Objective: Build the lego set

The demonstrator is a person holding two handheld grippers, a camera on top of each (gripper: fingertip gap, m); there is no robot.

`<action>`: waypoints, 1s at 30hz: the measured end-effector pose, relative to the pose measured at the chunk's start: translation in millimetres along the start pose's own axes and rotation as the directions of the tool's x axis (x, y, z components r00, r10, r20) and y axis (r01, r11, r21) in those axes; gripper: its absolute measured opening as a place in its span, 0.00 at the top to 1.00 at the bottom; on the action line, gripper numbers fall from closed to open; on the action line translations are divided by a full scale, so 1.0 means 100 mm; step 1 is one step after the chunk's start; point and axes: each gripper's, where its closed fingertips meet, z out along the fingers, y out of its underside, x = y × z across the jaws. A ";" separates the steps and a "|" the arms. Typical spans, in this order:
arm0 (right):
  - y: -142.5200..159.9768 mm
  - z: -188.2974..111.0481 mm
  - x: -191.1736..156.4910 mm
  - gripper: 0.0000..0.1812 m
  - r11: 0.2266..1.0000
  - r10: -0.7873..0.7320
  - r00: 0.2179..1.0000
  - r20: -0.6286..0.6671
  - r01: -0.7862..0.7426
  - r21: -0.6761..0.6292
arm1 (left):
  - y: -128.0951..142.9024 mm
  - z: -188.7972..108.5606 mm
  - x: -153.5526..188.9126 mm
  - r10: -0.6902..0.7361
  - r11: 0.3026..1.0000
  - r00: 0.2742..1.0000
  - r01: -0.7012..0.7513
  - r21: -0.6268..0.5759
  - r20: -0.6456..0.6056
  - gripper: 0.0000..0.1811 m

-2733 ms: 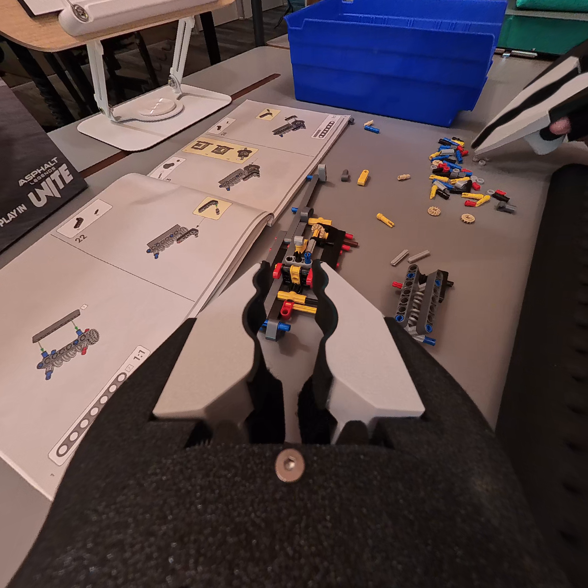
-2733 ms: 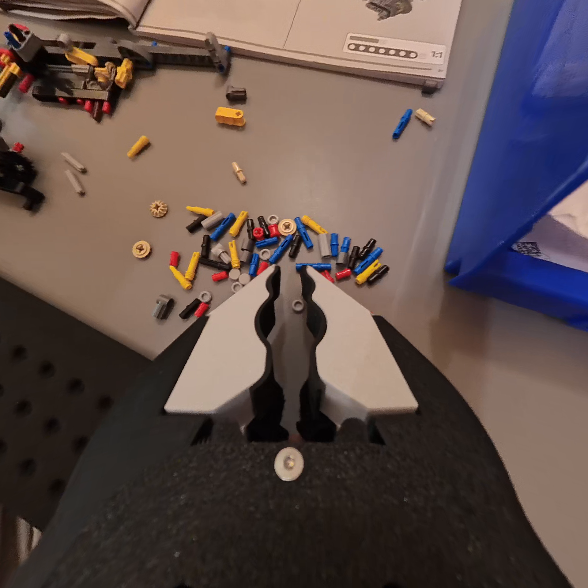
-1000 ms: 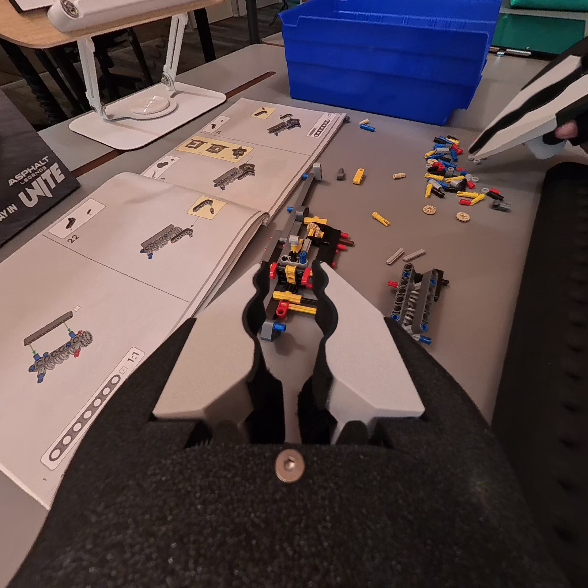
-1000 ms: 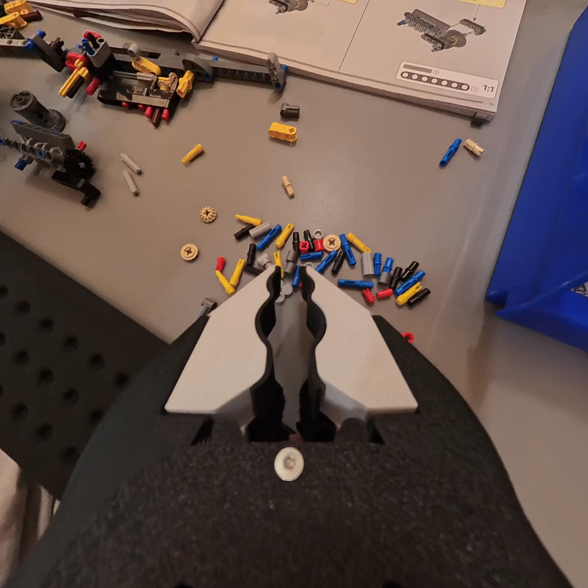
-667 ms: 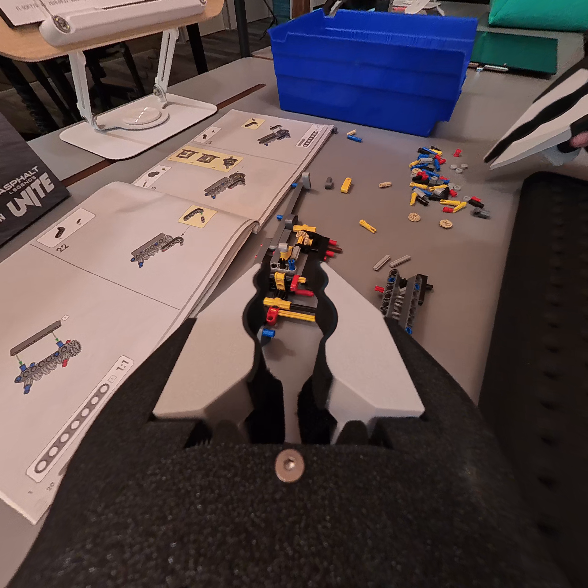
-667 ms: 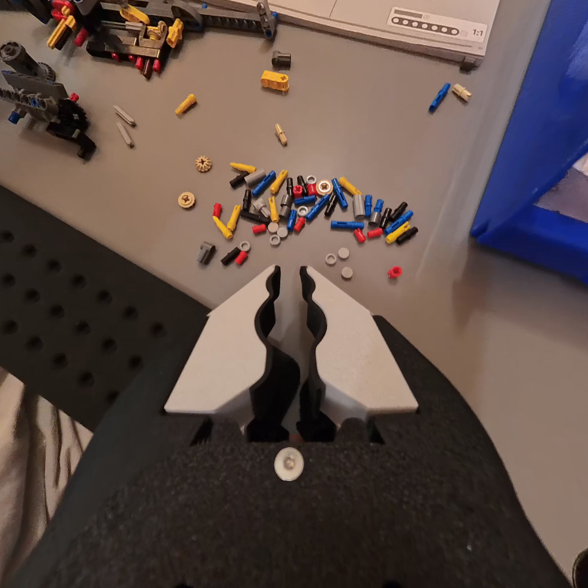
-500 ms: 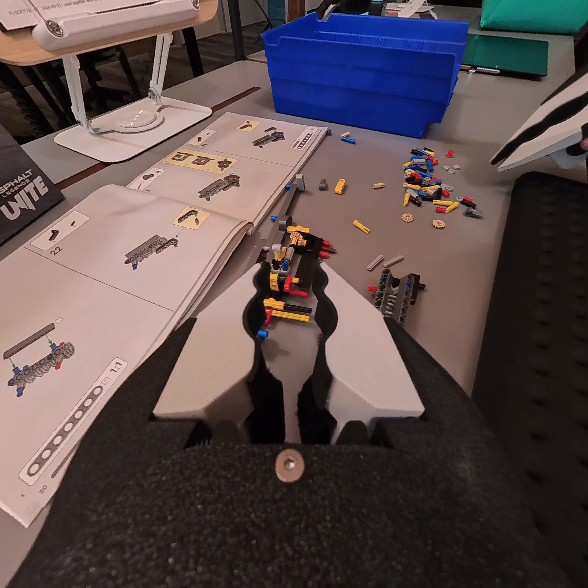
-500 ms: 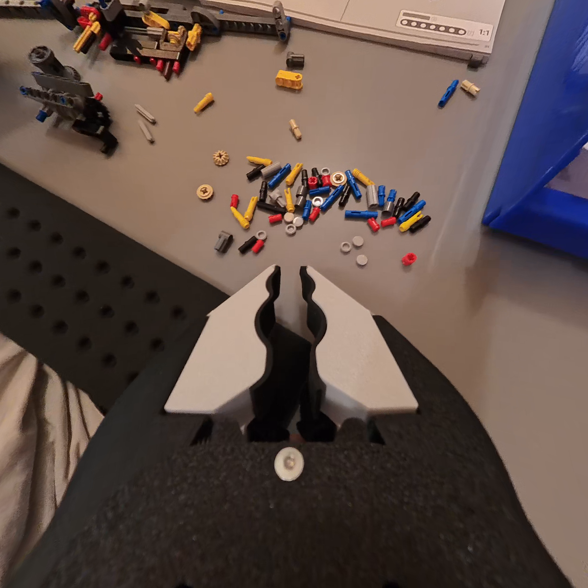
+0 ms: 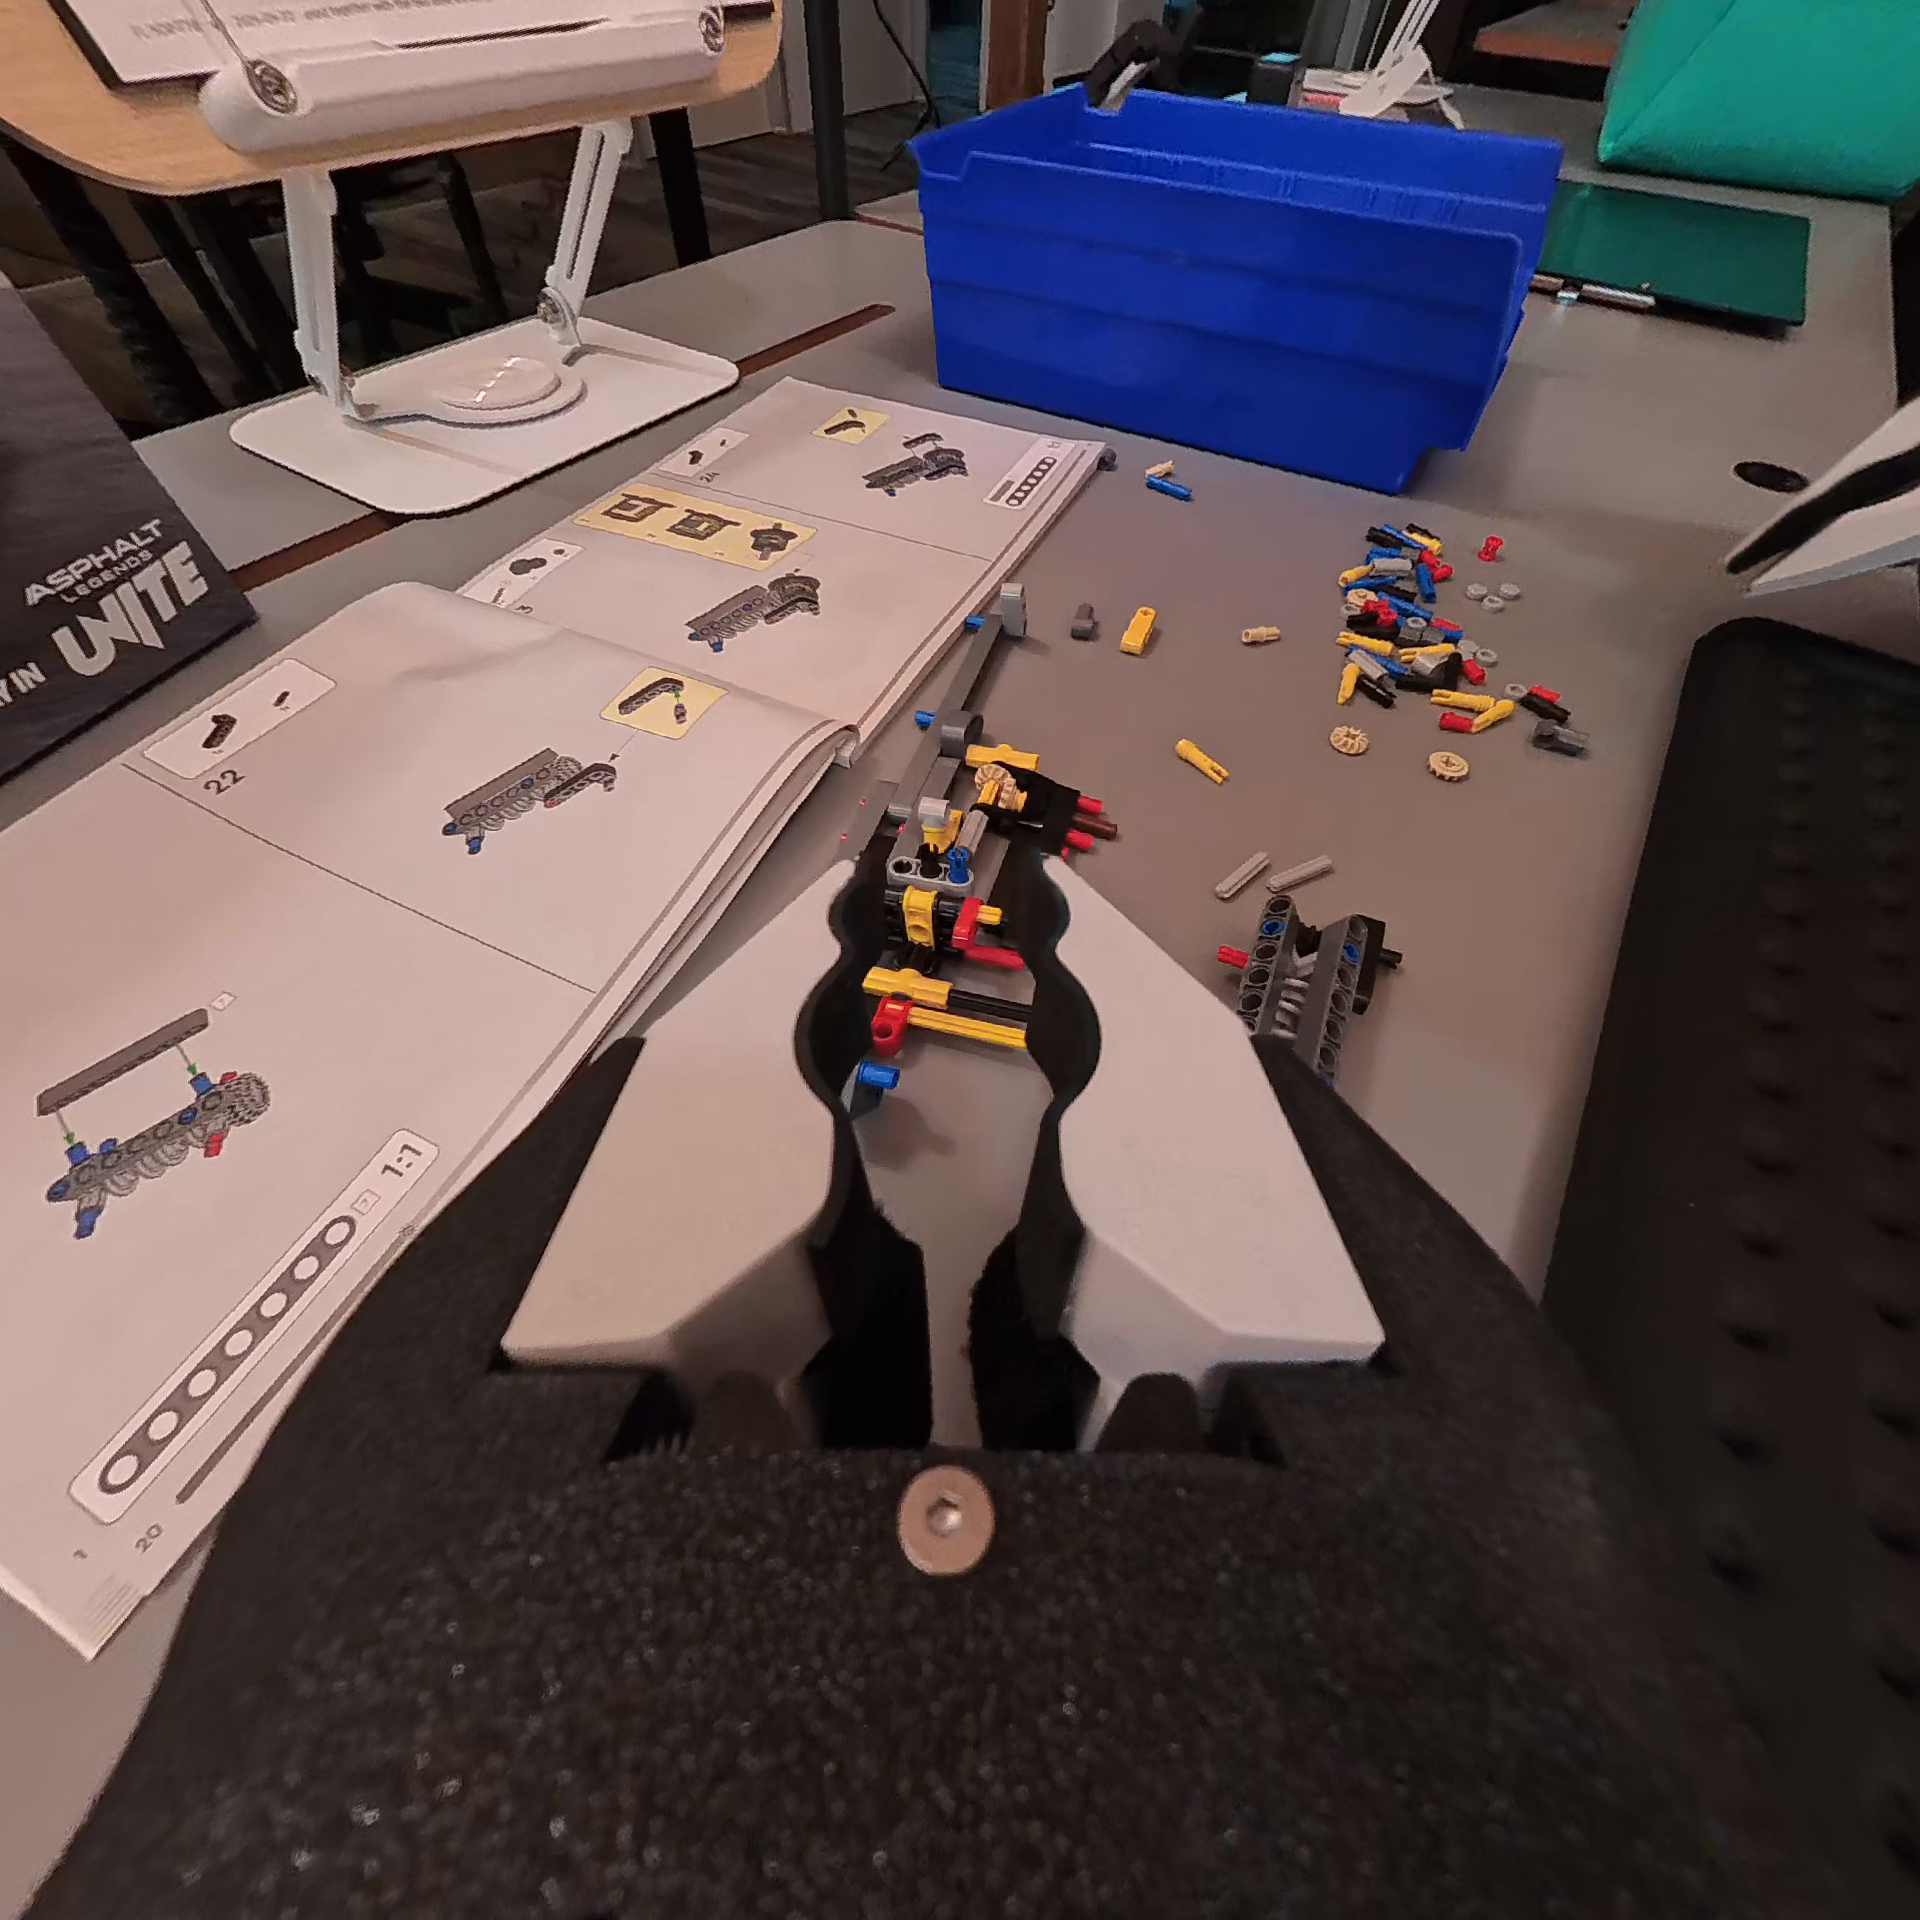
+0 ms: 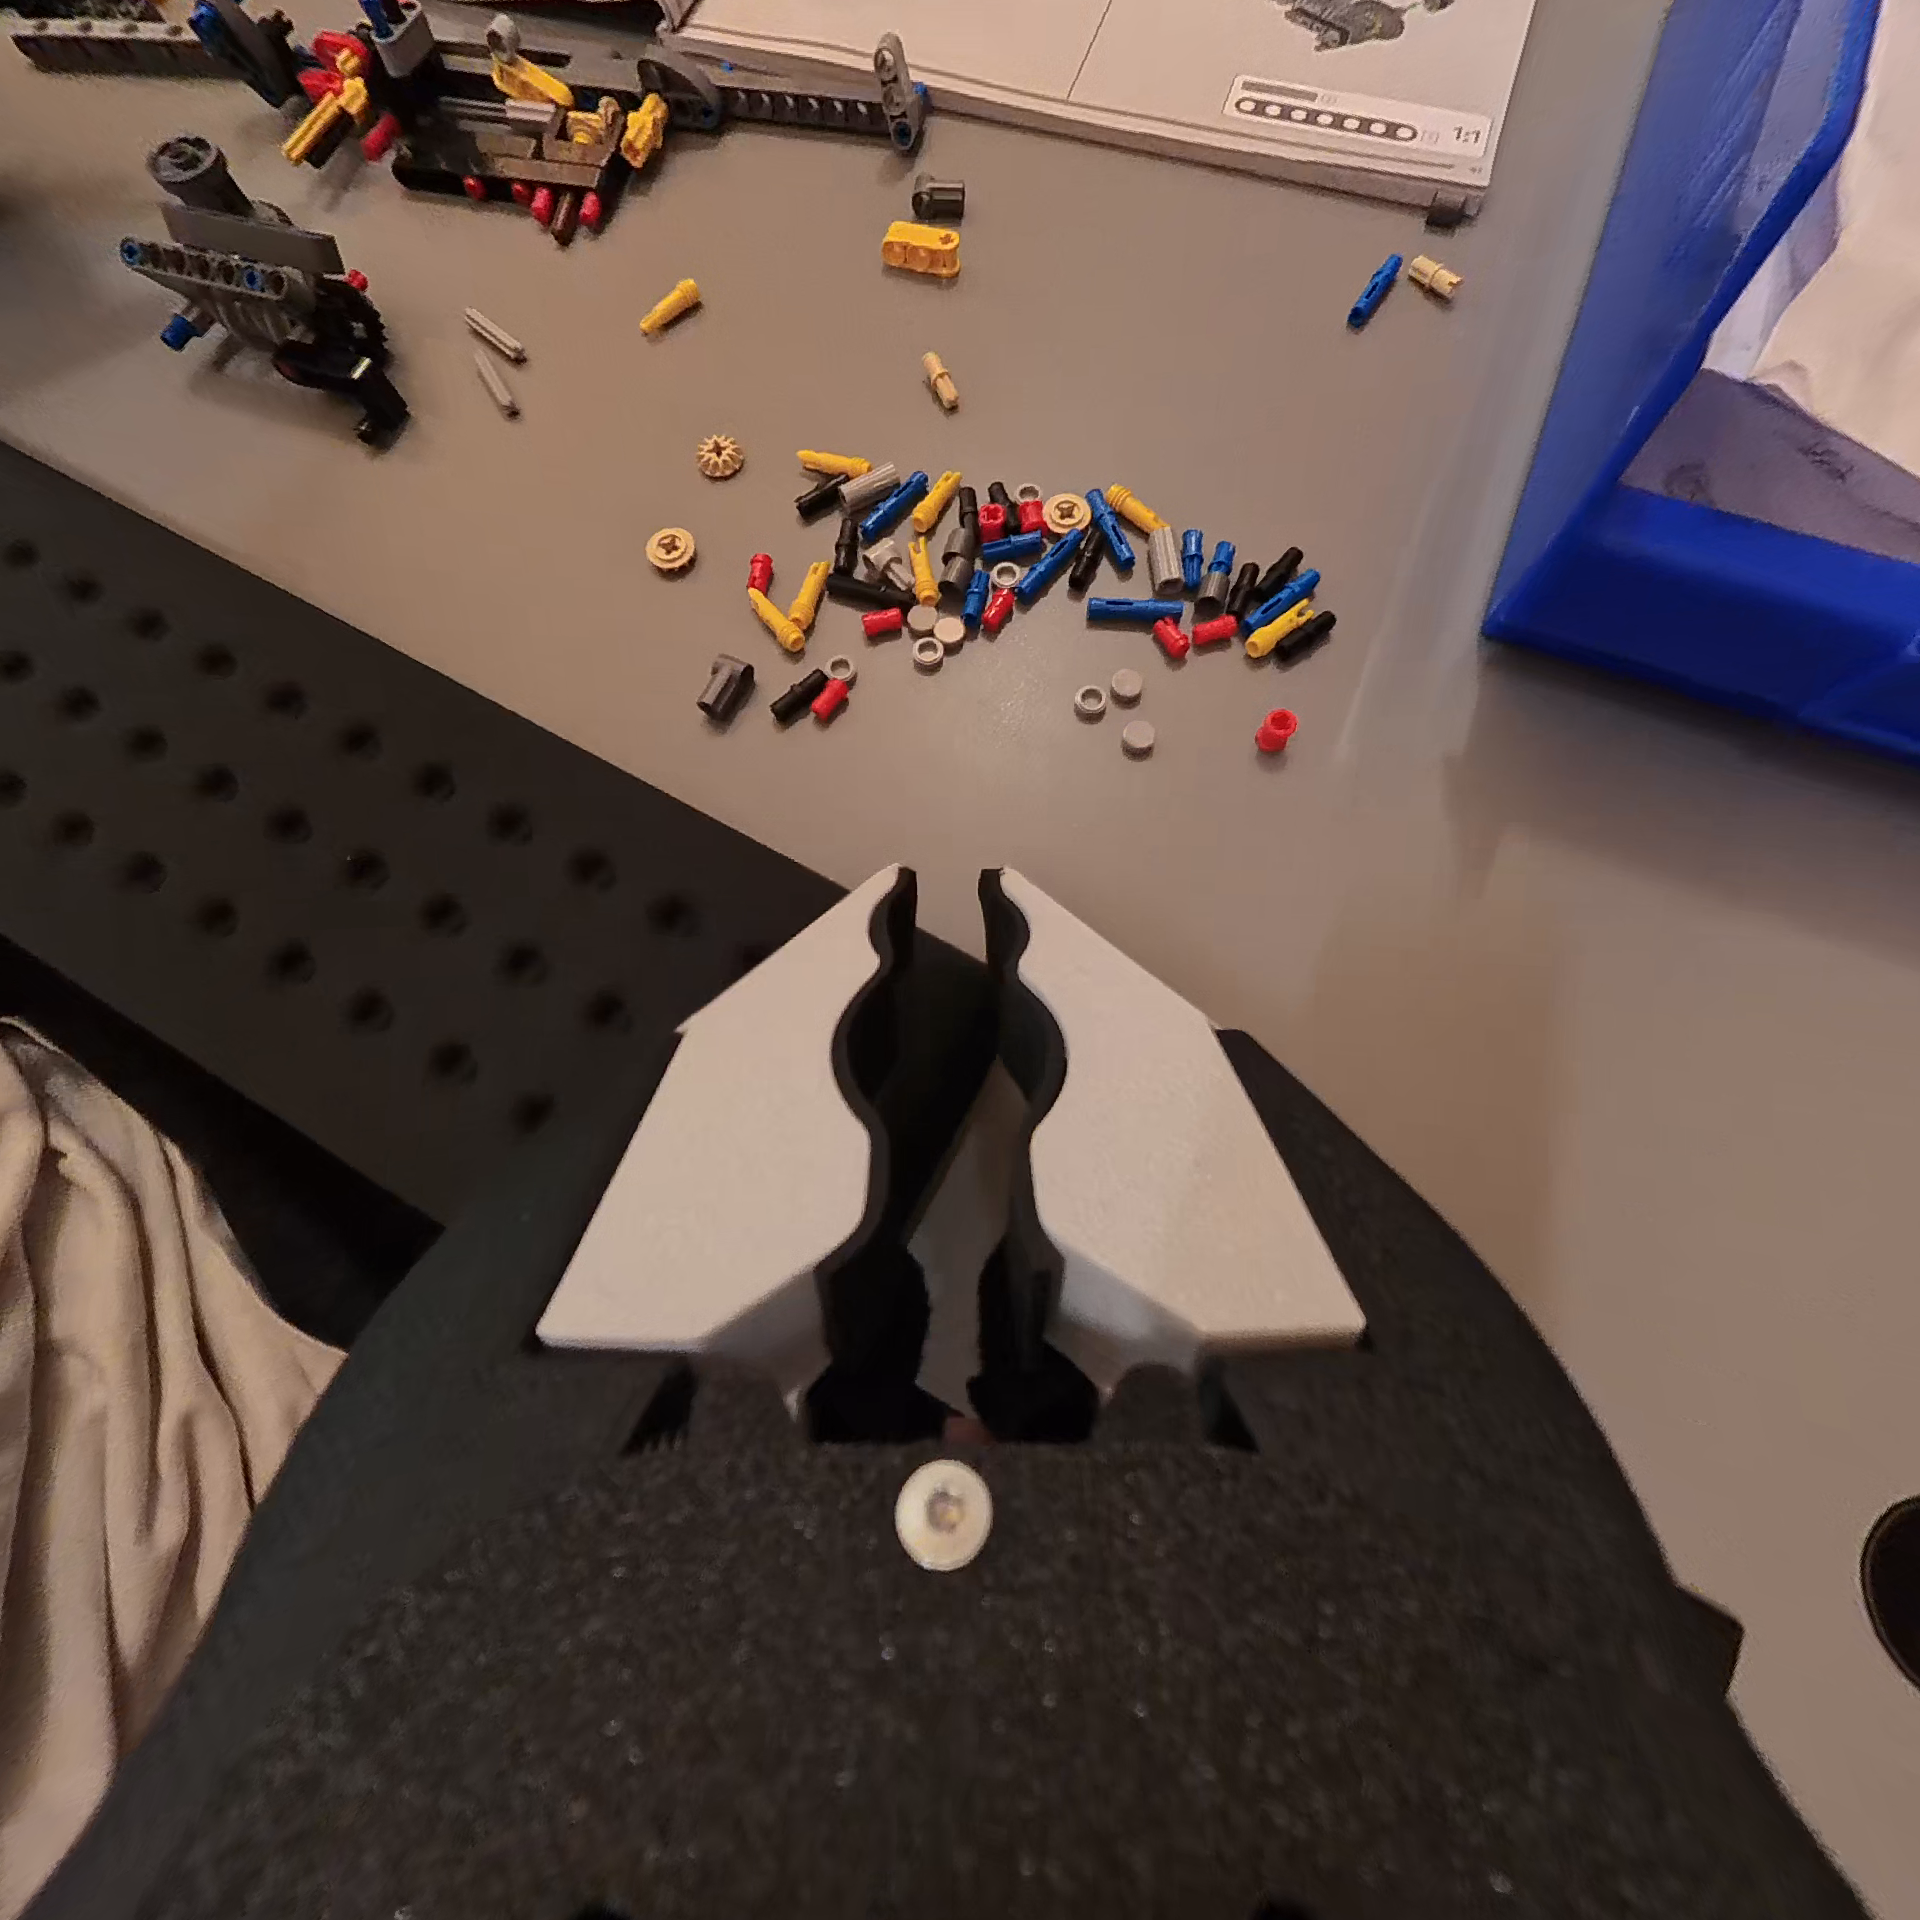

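The open booklet [image 9: 499, 790] bore printed step diagrams and numbers, and a dark box [image 9: 94, 613] at nine o'clock carried white lettering. Two builds lay on the grey table [image 9: 1455, 1039]. The long chassis [image 9: 956, 873], grey and black with yellow, red and blue pins, lay along the booklet's edge, its near end between the fingers of the left gripper [image 9: 948, 883], whose jaws stood wide apart; whether they touched it I cannot tell. The small block [image 9: 1304, 977], grey beams with blue pins and a black gear, sat at three o'clock of the chassis. Two grey axles [image 9: 1273, 875] lay just beyond the block. A loose pile [image 10: 1039, 561] of pins lay at twelve o'clock of the right gripper [image 10: 948, 883], with two tan gears [image 10: 696, 504] at its left and three grey discs [image 10: 1117, 707] near a red bush [image 10: 1275, 729]. The right jaws were slightly parted with nothing between them. A blue bin [image 9: 1226, 281] stood at one o'clock.
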 end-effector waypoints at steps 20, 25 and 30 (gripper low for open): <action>-0.36 0.20 0.15 0.92 0.963 0.054 0.994 -0.090 -0.028 0.269 | 0.04 -0.01 -0.08 -0.026 1.000 0.998 0.026 -0.004 0.048 0.87; -0.24 0.21 0.25 0.92 0.972 0.046 0.989 -0.144 -0.010 0.237 | 0.06 -0.04 -0.20 -0.041 0.999 0.994 0.042 -0.008 0.097 0.87; -0.20 0.17 0.33 0.92 0.978 -0.007 0.977 -0.213 0.051 0.201 | 0.08 -0.06 -0.31 -0.057 0.998 0.989 0.059 -0.011 0.135 0.87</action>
